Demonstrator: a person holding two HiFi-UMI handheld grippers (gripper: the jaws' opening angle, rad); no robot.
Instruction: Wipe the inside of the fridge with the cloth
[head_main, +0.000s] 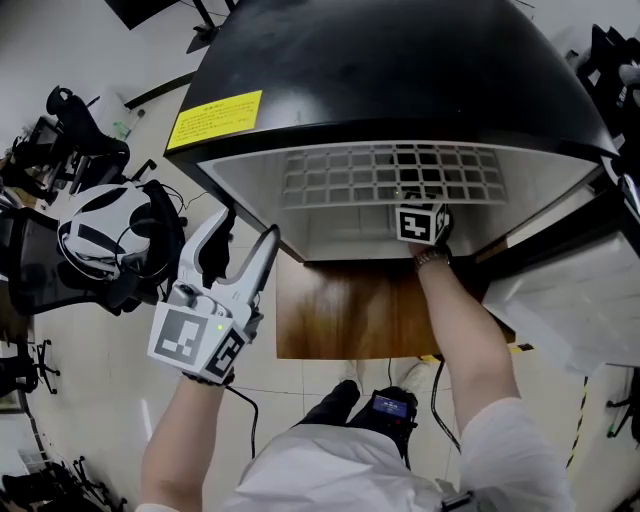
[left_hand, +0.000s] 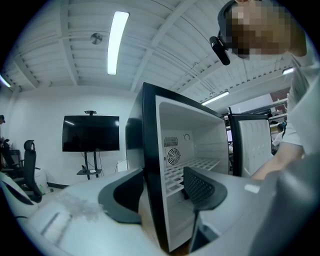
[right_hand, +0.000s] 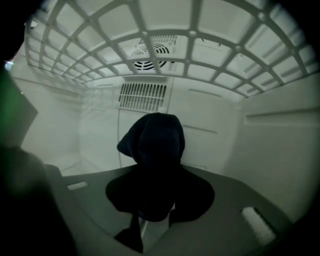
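Observation:
A small black fridge (head_main: 400, 70) stands open in front of me, white inside, with a wire shelf (head_main: 390, 175) across it. My right gripper reaches in under that shelf, so the head view shows only its marker cube (head_main: 421, 222) and my forearm. In the right gripper view the right gripper (right_hand: 160, 196) is shut on a dark cloth (right_hand: 155, 145), which bunches up ahead of the jaws near the fridge's back wall (right_hand: 200, 135). My left gripper (head_main: 248, 228) hangs outside the fridge's left front corner. The left gripper (left_hand: 162, 192) stands open and holds nothing.
The fridge door (head_main: 570, 300) is swung open at the right. The fridge rests on a wooden top (head_main: 340, 310). Office chairs and a black-and-white headset (head_main: 100, 235) crowd the floor at the left. A TV on a stand (left_hand: 90, 132) is beyond. Fan grilles (right_hand: 152, 50) sit in the back wall.

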